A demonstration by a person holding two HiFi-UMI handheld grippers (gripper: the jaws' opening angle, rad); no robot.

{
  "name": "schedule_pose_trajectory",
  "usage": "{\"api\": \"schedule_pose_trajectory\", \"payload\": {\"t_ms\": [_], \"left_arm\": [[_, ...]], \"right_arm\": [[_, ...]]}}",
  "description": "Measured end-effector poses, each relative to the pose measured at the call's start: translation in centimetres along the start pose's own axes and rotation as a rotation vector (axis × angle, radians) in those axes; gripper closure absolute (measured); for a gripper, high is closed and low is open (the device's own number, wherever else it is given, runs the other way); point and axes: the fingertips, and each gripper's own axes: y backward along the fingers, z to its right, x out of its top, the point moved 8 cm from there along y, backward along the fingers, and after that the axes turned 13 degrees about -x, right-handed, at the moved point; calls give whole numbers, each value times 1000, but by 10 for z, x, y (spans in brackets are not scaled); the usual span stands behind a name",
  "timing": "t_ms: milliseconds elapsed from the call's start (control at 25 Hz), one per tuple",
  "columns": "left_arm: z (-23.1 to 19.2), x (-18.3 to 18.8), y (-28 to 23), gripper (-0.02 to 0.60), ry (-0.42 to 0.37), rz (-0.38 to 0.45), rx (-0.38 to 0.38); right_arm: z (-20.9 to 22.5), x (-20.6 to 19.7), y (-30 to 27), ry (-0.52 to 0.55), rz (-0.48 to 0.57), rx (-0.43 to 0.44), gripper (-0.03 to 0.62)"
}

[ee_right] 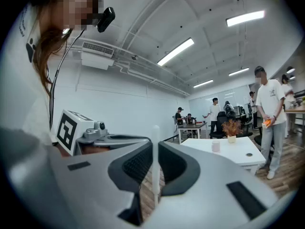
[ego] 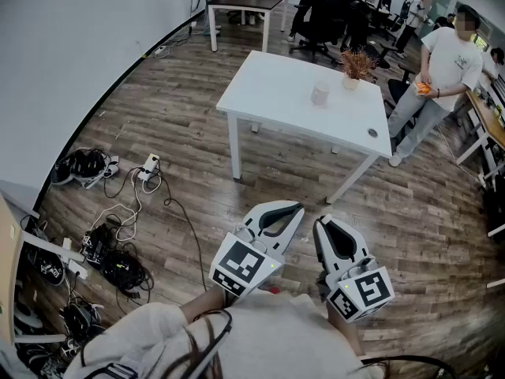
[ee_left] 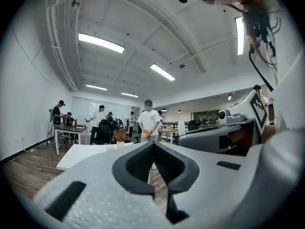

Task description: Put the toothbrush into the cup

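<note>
A pale cup [ego: 319, 93] stands on the white table [ego: 276, 93] some way ahead of me, also visible as the cup [ee_right: 216, 146] in the right gripper view. My right gripper [ee_right: 155, 144] is shut on the toothbrush [ee_right: 155, 168], a thin white stick upright between its dark pads. My left gripper [ee_left: 152, 145] is shut, its tips together with nothing between them. In the head view both hang low over the wooden floor, short of the table, left gripper [ego: 293, 208] beside right gripper [ego: 322, 226]. The toothbrush is hidden in the head view.
A small potted dry plant [ego: 357, 68] and a dark round disc [ego: 372, 133] share the table. A person [ego: 442, 69] holding something orange stands at its right end. Cables and gear [ego: 110, 251] litter the floor at left. Desks and chairs [ego: 331, 14] fill the back.
</note>
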Motion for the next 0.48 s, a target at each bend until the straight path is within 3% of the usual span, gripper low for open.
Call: {"api": "schedule_pose_trajectory", "payload": {"t_ms": [480], "left_arm": [[-9,-4,0,578,9,7,-18]], "right_arm": [[0,-1,-6,-3,0,-22,548]]}}
